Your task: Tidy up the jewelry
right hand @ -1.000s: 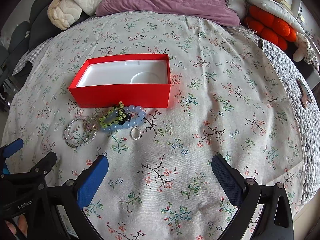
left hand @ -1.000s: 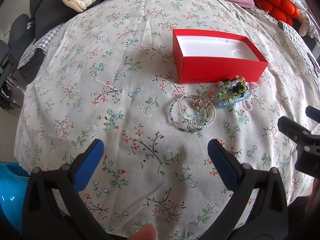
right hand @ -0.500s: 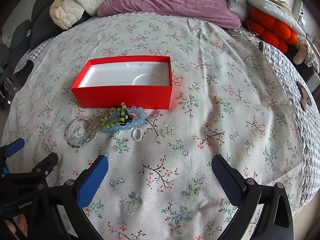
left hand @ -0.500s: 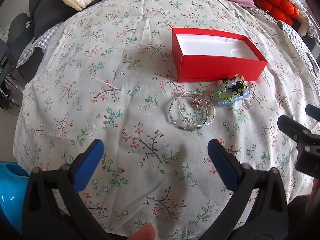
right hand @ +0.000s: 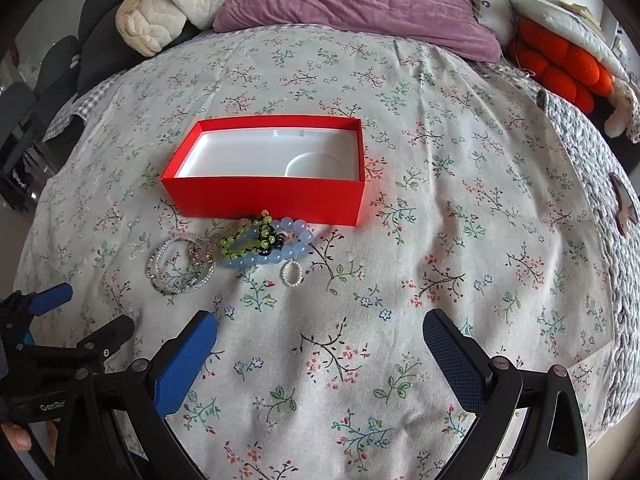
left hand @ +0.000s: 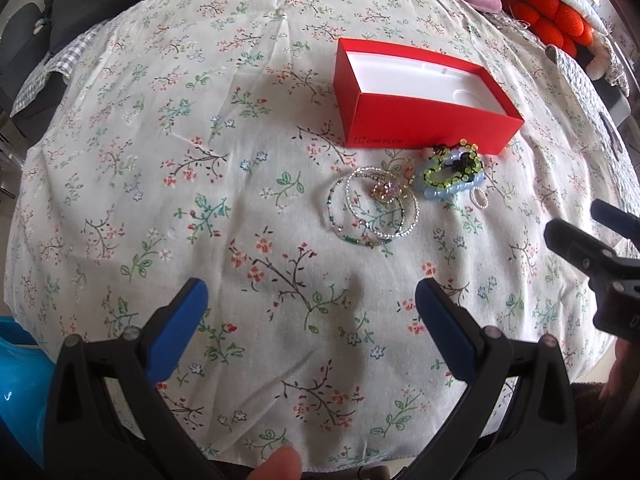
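An open red box (left hand: 432, 128) with an empty white inside stands on the floral cloth; it also shows in the right wrist view (right hand: 268, 196). In front of it lie thin beaded bangles (left hand: 374, 212) (right hand: 180, 266), a pale blue bead bracelet (left hand: 452, 192) (right hand: 276, 254) with a green and black beaded piece (left hand: 452, 166) (right hand: 250, 236) on it, and a small pearl ring (left hand: 479, 199) (right hand: 292, 274). My left gripper (left hand: 312, 316) is open and empty, short of the bangles. My right gripper (right hand: 320, 344) is open and empty, short of the ring.
The floral cloth (right hand: 460, 240) covers a round surface that falls away at the edges. A purple pillow (right hand: 360, 4), a cream blanket (right hand: 160, 20) and an orange cushion (right hand: 560, 68) lie behind. Dark chairs (left hand: 24, 40) stand at the left. Something blue (left hand: 20, 380) sits low left.
Both grippers have moved a little closer to the box and jewelry, and the views have tilted slightly. Nothing on the cloth has moved. Both grippers stay open.
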